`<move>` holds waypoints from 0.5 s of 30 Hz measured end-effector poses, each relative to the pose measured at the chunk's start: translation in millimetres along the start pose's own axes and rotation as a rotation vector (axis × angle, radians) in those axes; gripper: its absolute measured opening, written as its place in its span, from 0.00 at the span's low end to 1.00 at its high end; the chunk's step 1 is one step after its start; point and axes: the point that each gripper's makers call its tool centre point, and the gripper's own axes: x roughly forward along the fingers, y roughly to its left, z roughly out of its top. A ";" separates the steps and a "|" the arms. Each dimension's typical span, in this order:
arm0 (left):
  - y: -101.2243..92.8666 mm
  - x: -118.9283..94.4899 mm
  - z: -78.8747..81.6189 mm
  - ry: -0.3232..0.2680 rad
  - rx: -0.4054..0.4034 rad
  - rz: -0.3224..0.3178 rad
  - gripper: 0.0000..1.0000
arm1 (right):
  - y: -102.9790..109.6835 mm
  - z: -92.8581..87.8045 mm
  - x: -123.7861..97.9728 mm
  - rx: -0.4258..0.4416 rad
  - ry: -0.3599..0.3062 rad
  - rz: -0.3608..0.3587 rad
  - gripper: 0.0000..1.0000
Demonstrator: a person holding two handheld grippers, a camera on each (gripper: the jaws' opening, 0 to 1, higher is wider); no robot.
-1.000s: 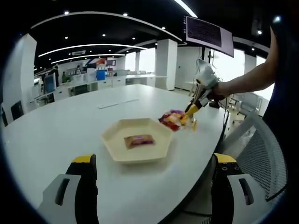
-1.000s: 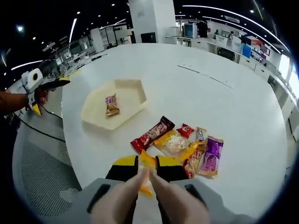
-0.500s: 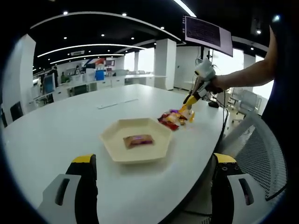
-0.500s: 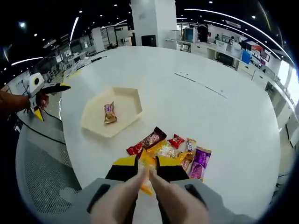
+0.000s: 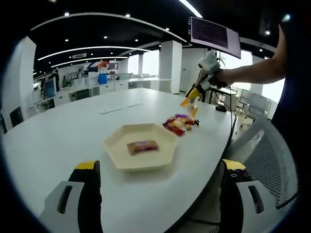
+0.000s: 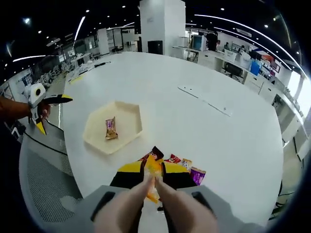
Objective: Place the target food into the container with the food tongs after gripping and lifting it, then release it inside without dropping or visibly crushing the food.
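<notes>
One hexagonal cream tray (image 6: 127,112) sat on the white table (image 6: 204,73), and a single wrapped snack (image 6: 110,128) lay inside it. Beside the tray, toward the table's edge, a pile of packets (image 6: 177,164) showed four wrappers (others may have been hidden behind the jaws). One yellow packet (image 6: 153,170) was pinched in the tongs (image 6: 146,196) above that pile. Two grippers were counted: the right gripper (image 5: 191,99) and the left gripper (image 6: 43,108).

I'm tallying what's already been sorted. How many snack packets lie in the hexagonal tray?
1: a single snack packet lies flat near the middle of the hexagonal tray. Nothing there looks hidden.
</notes>
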 end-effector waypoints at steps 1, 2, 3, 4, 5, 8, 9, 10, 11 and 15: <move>0.1 0.0 0.2 -0.001 -0.001 0.000 1.00 | -0.2 0.3 0.0 -0.004 -0.001 -0.001 0.13; 0.3 0.1 0.2 -0.001 0.000 0.000 1.00 | -0.8 0.7 0.0 -0.004 0.000 -0.002 0.13; 0.1 0.2 0.1 0.000 0.001 0.000 1.00 | -1.2 1.3 -0.2 -0.006 0.000 -0.003 0.13; 0.0 0.3 0.0 0.000 0.001 -0.001 1.00 | -1.4 1.9 -0.6 -0.006 0.000 -0.004 0.13; -0.2 0.4 -0.3 0.001 0.003 -0.001 1.00 | -1.3 3.1 -1.3 -0.006 -0.002 -0.004 0.13; -0.4 0.5 -0.2 0.001 0.002 -0.002 1.00 | -0.8 4.9 -1.4 -0.008 -0.002 -0.003 0.13; -0.4 0.6 -0.3 0.001 0.002 -0.003 1.00 | -1.1 5.7 -1.1 -0.009 -0.001 -0.002 0.13; -0.6 0.6 -0.3 0.001 0.001 -0.003 1.00 | -1.2 6.4 -0.9 -0.010 -0.002 -0.002 0.13; -0.7 0.7 0.0 0.000 0.002 -0.004 1.00 | -1.0 7.6 -0.9 -0.012 -0.002 -0.003 0.13; -0.8 0.6 0.4 -0.001 0.002 -0.005 1.00 | 0.5 13.1 0.6 -0.019 -0.005 -0.001 0.14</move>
